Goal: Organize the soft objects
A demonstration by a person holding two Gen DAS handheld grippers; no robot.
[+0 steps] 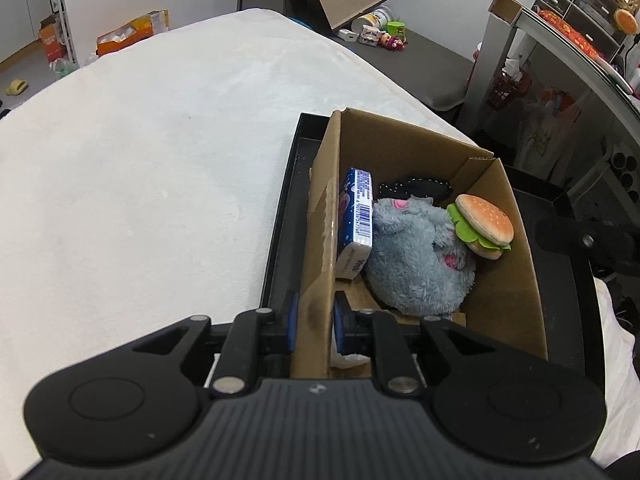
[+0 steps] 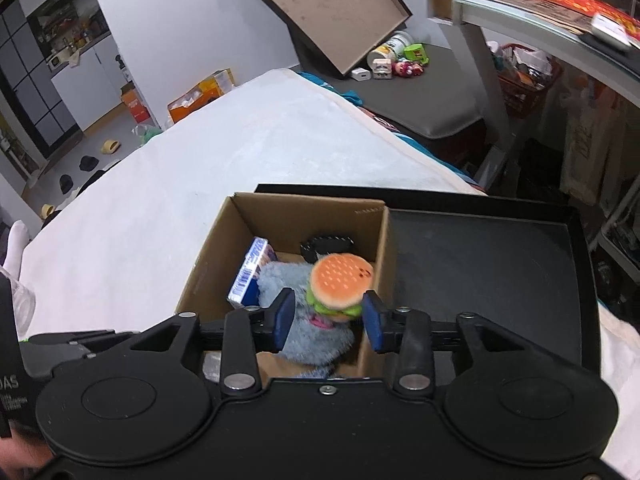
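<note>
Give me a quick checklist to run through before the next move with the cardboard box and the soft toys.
1. Left tongs gripping the cardboard box wall: ok, pads sit on both sides of it.
2. Right tongs free of the burger toy: ok, open, with gaps either side.
3. Burger toy inside the box: ok, resting on the grey plush.
4. Tissue pack stowed: ok, upright against the left wall.
5. Box sitting in the black tray: ok.
6. Box bottom fully flat: cannot tell.
</note>
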